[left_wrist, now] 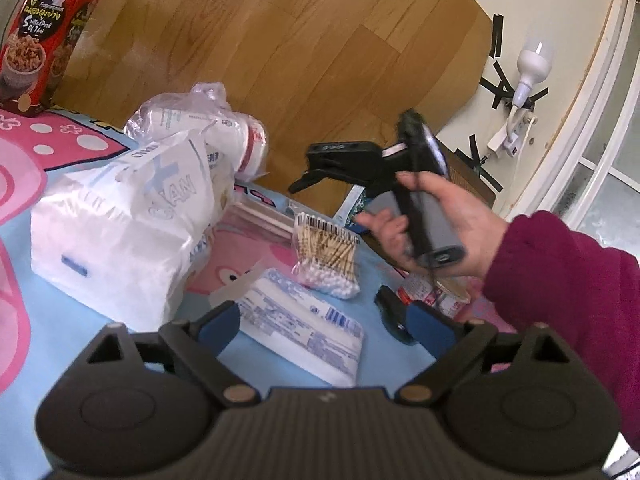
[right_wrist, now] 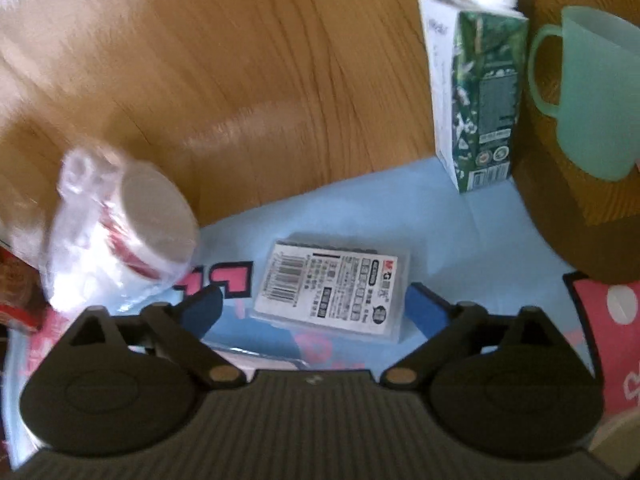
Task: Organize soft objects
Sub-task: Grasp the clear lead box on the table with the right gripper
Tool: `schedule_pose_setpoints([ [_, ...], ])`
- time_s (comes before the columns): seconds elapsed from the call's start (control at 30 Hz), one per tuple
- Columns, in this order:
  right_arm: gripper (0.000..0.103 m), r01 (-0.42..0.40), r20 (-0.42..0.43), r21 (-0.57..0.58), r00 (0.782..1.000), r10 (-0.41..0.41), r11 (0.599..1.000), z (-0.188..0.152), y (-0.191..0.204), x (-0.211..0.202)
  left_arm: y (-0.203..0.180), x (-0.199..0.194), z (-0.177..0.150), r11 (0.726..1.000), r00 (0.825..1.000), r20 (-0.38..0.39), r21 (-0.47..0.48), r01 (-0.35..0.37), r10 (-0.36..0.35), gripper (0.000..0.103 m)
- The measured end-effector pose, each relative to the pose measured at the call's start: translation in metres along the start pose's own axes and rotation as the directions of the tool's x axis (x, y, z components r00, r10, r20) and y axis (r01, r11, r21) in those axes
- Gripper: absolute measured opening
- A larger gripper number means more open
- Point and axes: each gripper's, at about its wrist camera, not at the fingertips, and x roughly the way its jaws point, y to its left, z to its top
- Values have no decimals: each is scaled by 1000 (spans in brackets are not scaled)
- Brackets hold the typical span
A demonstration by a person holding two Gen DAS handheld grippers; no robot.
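Observation:
My left gripper (left_wrist: 324, 330) hangs open just over a flat white pack with blue print (left_wrist: 304, 320), and its blue pads do not touch it. Behind the pack lie a bag of cotton swabs (left_wrist: 325, 258) and a big white tissue bag (left_wrist: 120, 236). A sleeve of paper cups in clear plastic (left_wrist: 236, 140) lies at the cloth's far edge. A hand (left_wrist: 448, 232) in a magenta sleeve holds the other gripper's handle. My right gripper (right_wrist: 316, 312) is open above a small clear box with a white label (right_wrist: 330, 292); the cups (right_wrist: 128, 232) lie to its left.
A blue and pink printed cloth (right_wrist: 460, 232) covers the surface, with wood floor beyond. A red snack box (left_wrist: 44, 32) stands far left. A green carton (right_wrist: 476, 92) stands by a wooden stand (right_wrist: 560, 224) that carries a mint mug (right_wrist: 592, 92). A red-and-white tub (left_wrist: 434, 294) sits under the hand.

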Motion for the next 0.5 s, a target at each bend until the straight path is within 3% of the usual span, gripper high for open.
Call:
schedule_pose_setpoints([
  [0.17, 103, 106, 42, -135, 994, -101, 985, -12, 23, 11, -1, -1, -1, 1000, 1000, 1, -6, 2, -2, 95],
  [0.2, 95, 115, 50, -150, 993, -109, 982, -14, 23, 11, 0, -1, -1, 1000, 1000, 1, -9, 3, -3, 95],
  [0.23, 94, 126, 64, -173, 991, -117, 977, -15, 24, 10, 1, 0, 0, 1000, 1000, 0, -12, 4, -4, 95],
  [0.4, 93, 26, 66, -153, 998, -16, 988, -21, 9, -13, 4, -1, 1, 1000, 1000, 5, -30, 9, -9, 95],
  [0.5, 94, -39, 151, -222, 986, 74, 974, -36, 12, -56, 9, -3, 2, 998, 1000, 17, -56, 17, -16, 95],
])
